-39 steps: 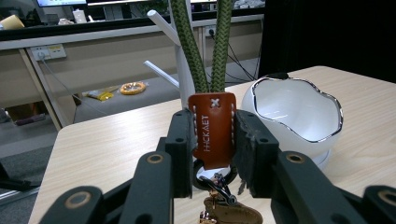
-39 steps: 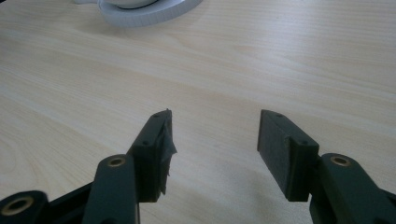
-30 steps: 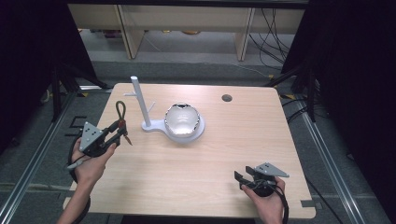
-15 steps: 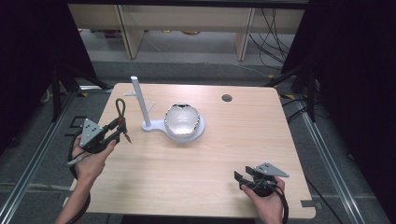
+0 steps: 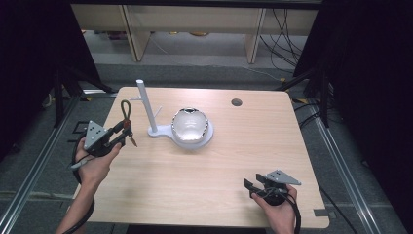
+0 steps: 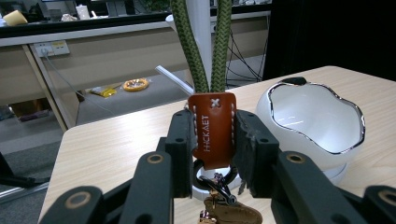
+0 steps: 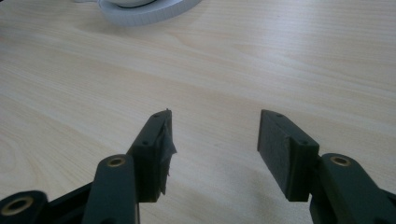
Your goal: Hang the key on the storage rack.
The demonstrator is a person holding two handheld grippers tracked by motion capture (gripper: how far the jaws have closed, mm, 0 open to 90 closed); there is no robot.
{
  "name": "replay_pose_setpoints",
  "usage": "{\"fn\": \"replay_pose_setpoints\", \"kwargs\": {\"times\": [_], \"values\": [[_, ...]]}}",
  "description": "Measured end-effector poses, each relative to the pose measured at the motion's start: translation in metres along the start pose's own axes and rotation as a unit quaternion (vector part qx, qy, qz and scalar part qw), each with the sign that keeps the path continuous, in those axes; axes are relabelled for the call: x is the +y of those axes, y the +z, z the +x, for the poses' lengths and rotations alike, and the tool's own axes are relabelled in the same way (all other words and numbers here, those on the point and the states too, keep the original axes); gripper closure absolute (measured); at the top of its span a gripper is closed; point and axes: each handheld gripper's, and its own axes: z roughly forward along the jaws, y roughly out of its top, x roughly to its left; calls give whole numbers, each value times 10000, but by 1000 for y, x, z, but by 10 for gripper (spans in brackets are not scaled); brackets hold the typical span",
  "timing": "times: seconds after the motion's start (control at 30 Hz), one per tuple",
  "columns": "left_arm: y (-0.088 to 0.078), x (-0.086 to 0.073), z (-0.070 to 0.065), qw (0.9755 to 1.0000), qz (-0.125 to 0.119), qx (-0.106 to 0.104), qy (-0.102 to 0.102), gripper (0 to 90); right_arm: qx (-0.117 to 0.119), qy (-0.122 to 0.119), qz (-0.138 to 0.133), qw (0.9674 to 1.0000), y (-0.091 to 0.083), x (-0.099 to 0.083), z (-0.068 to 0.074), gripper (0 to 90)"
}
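The left claw (image 6: 212, 154) is clamped on the brown leather tab (image 6: 212, 128) of a key strap: in the left gripper view both black pads press the tab's sides, with the two strands of the green woven cord (image 6: 205, 46) rising straight up from its top edge. Below the tab a metal ring and clip (image 6: 217, 184) hang between the jaws, and a second brown leather piece (image 6: 233, 214) shows at the bottom edge. In the high view the left claw (image 5: 127, 132) is held above the bench's (image 5: 195, 175) left edge, the cord loop (image 5: 126, 109) standing upright above it.

Against the earlier high views, the left hand (image 5: 95, 163) has drifted slightly away from the white stand and toward the bench's left edge, and the loop now stands a little straighter. The right claw (image 5: 251, 187) has not moved; it sits low over the near right corner, its jaws spread apart with bare wood between them in the right gripper view (image 7: 212, 149).

Beyond the held strap stands the white post (image 5: 146, 107) with its side peg, and beside it, on the same white base, a glossy white bowl (image 6: 310, 123) with a silver rim.

The tab is stamped in white letters that read roughly "HICKAET", running lengthwise, with a stitched cross above.
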Motion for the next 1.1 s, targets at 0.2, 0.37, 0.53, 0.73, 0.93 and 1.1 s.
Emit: {"fn": "replay_pose_setpoints", "kwargs": {"times": [0.2, 0.37, 0.53, 0.73, 0.93, 1.1], "values": [[3, 1, 2, 10000, 38, 9, -11, 676, -35, -198, -6, 9998, 0, 1, -3, 462], [7, 2, 2, 10000, 61, -6, -3, 676, -31, -197, -4, 9998, 0, 1, -3, 462], [11, 4, 2, 10000, 79, -20, -7, 675, -25, -206, -10, 9998, 0, 1, -3, 461], [15, 5, 3, 9999, 130, -25, -12, 676, 28, -166, -100, 9998, 2, 0, -3, 461], [18, 4, 6, 9998, 179, -9, -45, 675, -45, -217, -18, 9998, 0, 1, -4, 460], [21, 4, 8, 9997, 222, 1, -68, 675, -27, -199, -3, 9998, 0, 0, -3, 461]]}}
